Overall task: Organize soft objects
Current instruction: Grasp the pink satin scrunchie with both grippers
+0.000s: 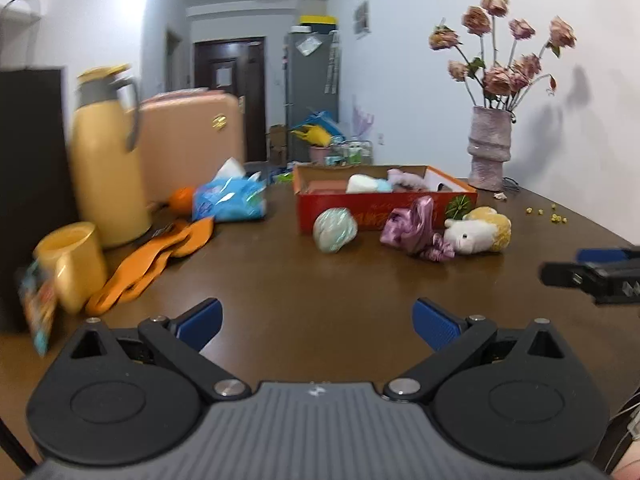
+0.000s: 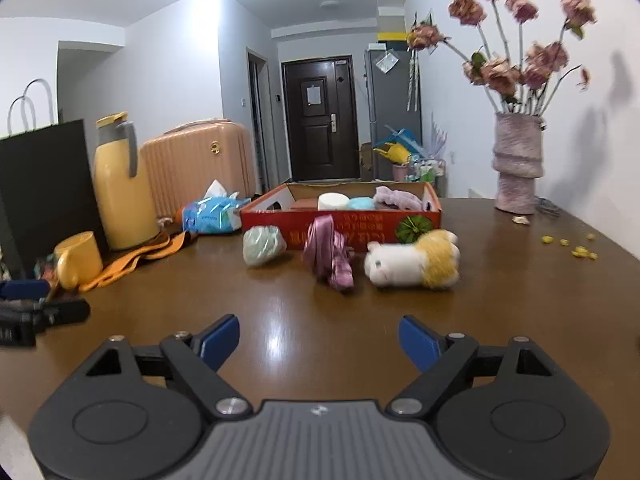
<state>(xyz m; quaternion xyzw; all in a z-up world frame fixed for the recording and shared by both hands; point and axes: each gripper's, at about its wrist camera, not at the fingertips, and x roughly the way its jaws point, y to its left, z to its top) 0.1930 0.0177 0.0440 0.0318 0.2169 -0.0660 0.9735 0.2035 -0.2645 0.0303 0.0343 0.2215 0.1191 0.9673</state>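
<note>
A red cardboard box (image 2: 372,229) sits mid-table with a white round pad (image 2: 333,201), a light blue piece (image 2: 361,203) and a lilac cloth (image 2: 394,197) inside. In front of it lie a pale green soft bundle (image 2: 263,245), a purple satin scrunchie (image 2: 328,258) and a white-and-yellow plush toy (image 2: 414,265). My right gripper (image 2: 319,338) is open over bare table, well short of them, nothing between its blue pads. My left gripper (image 1: 318,322) is open and empty too. The same box (image 1: 384,208), bundle (image 1: 335,230), scrunchie (image 1: 416,232) and plush (image 1: 478,235) show in the left wrist view.
A yellow flask (image 2: 122,184), yellow mug (image 2: 78,258), orange insoles (image 2: 132,260), blue tissue pack (image 2: 214,214) and black paper bag (image 2: 44,184) crowd the left side. A pink vase of dried roses (image 2: 516,168) stands far right, with yellow crumbs (image 2: 576,246) nearby.
</note>
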